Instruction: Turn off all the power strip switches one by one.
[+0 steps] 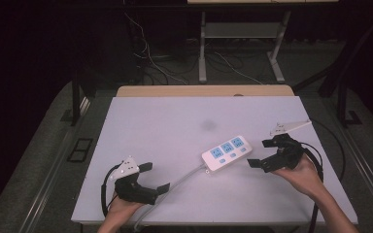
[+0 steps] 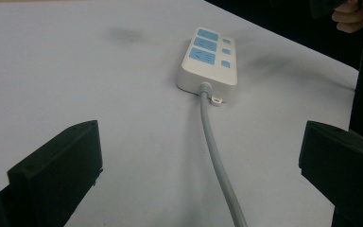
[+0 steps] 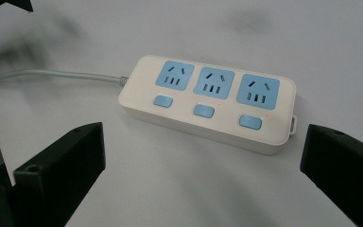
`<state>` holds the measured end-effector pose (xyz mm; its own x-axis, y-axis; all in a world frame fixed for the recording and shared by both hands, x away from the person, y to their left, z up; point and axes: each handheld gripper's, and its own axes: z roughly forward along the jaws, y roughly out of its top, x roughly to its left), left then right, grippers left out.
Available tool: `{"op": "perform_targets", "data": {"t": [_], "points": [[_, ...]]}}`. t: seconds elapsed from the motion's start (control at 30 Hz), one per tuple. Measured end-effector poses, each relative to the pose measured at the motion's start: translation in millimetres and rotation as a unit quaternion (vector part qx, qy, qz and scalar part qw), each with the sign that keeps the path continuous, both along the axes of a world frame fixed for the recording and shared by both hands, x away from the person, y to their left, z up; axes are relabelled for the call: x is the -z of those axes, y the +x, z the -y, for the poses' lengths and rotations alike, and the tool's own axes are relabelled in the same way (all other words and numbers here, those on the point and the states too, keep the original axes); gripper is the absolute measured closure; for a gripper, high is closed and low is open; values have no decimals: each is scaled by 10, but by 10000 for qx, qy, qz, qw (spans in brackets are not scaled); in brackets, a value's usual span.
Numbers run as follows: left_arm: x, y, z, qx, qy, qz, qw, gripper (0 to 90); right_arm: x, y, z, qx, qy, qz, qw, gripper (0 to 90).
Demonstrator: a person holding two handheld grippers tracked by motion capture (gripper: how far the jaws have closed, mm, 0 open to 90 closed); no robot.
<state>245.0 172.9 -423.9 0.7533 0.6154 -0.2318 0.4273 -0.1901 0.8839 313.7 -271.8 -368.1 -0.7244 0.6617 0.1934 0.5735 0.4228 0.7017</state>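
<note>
The power strip (image 1: 227,153) lies flat on the white worktop (image 1: 175,126), right of centre and toward the near edge, its three blue sockets (image 3: 211,82) and three blue switches (image 3: 203,110) facing up. Its grey cable (image 1: 184,175) leaves the left end and runs toward the near left. Your right hand-held gripper (image 1: 263,153) sits just right of the strip, jaws spread wide and apart from it, with nothing between them. Your left hand-held gripper (image 1: 154,177) is at the near left, also spread and empty, with the cable running between its jaws in the left gripper view. A faint dark smudge (image 1: 207,124) marks the worktop beyond the strip.
</note>
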Motion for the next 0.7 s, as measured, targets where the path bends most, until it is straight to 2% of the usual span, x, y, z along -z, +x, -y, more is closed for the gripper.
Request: {"op": "perform_targets", "data": {"t": [0.1, 0.7], "points": [[2, 0, -1, -1, 1, -7, 10000, 0, 2, 35, -8, -9, -26, -57, 10000, 5], [7, 8, -9, -12, -6, -20, 10000, 0, -19, 315, -131, -214, -560, -298, 9978, 5]]}}
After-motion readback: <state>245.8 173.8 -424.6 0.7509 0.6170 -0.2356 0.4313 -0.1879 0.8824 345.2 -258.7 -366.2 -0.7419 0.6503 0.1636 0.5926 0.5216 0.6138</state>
